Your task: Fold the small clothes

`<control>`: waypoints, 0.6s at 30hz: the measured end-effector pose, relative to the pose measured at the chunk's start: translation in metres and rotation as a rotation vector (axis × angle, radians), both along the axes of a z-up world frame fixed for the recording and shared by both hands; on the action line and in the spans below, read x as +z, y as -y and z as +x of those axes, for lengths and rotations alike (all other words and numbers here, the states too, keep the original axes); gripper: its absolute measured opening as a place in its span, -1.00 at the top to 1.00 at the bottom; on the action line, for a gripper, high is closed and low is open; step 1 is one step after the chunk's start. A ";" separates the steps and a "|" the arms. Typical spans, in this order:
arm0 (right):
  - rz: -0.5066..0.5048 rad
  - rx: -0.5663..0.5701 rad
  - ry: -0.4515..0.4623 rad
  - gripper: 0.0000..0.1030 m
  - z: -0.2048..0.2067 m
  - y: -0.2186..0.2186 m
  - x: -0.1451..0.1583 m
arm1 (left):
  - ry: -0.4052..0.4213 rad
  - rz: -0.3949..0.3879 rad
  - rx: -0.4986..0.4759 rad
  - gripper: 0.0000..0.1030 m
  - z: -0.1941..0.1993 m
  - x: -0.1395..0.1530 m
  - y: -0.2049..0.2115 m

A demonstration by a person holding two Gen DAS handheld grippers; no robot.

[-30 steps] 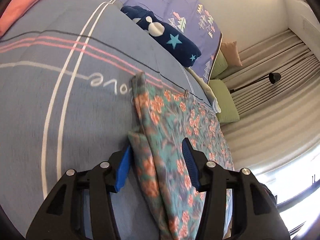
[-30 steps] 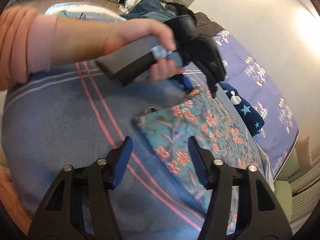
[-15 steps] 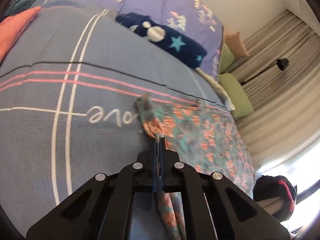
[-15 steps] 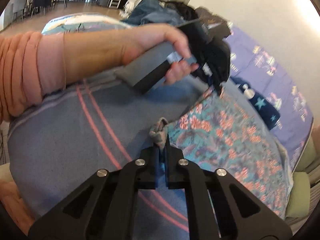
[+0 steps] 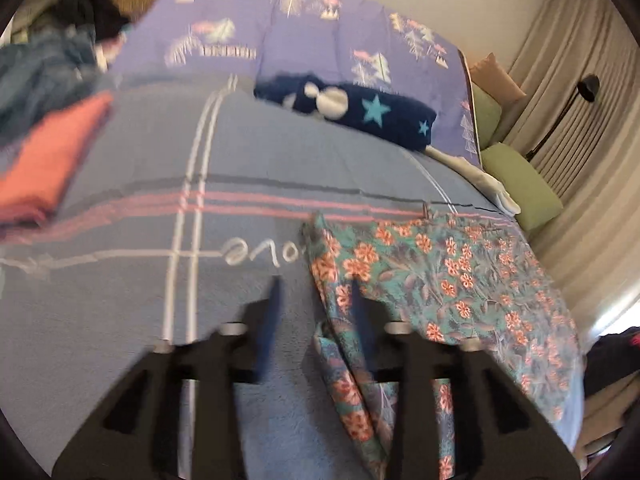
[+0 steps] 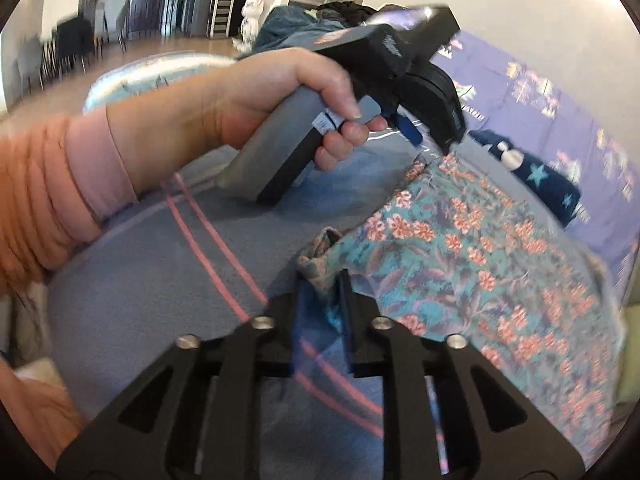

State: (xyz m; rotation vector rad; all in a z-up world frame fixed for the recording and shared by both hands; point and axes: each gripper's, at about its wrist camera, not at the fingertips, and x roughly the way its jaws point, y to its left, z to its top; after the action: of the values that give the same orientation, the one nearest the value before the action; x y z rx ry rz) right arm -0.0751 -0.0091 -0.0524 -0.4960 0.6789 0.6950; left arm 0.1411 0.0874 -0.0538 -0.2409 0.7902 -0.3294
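A teal cloth with orange flowers [image 5: 440, 276] lies spread on the grey-blue blanket [image 5: 248, 160]. My left gripper [image 5: 314, 300] straddles the cloth's rolled left edge. Its jaws are opening, with the edge loose between them and no pad pressing it. In the right wrist view a hand holds that left gripper [image 6: 434, 140] over the far corner of the floral cloth [image 6: 460, 248]. My right gripper [image 6: 323, 292] sits at the near corner. Its jaws are opening too, and the bunched corner stands between the blue pads [image 6: 346, 300].
A folded coral garment [image 5: 52, 160] lies at the blanket's left. A navy star-print garment [image 5: 360, 116] rests at the back on a purple bedspread [image 5: 320, 40]. Green cushions [image 5: 516, 184] and curtains lie to the right. The sleeve and forearm [image 6: 100, 160] cross the right view.
Both grippers shut on the cloth's corners half a second ago and have since parted their jaws. The left hand has lifted and rolled, bringing more of the bed into view.
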 end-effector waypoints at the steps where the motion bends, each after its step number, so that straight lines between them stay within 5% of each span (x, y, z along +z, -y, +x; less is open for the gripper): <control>1: 0.029 0.003 -0.015 0.57 -0.002 0.003 0.003 | 0.016 0.005 -0.002 0.16 -0.004 0.004 -0.001; 11: 0.050 0.016 -0.015 0.47 -0.008 0.004 0.005 | 0.030 0.075 -0.019 0.09 -0.027 0.015 0.008; 18: 0.133 -0.091 -0.046 0.44 0.002 0.040 0.016 | 0.058 0.143 -0.029 0.09 -0.037 0.021 0.026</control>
State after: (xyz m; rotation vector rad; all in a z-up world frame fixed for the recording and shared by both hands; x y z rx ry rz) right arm -0.0726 -0.0487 -0.0361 -0.3257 0.6889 0.6621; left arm 0.1038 0.0611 -0.0327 -0.0852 0.7574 -0.3048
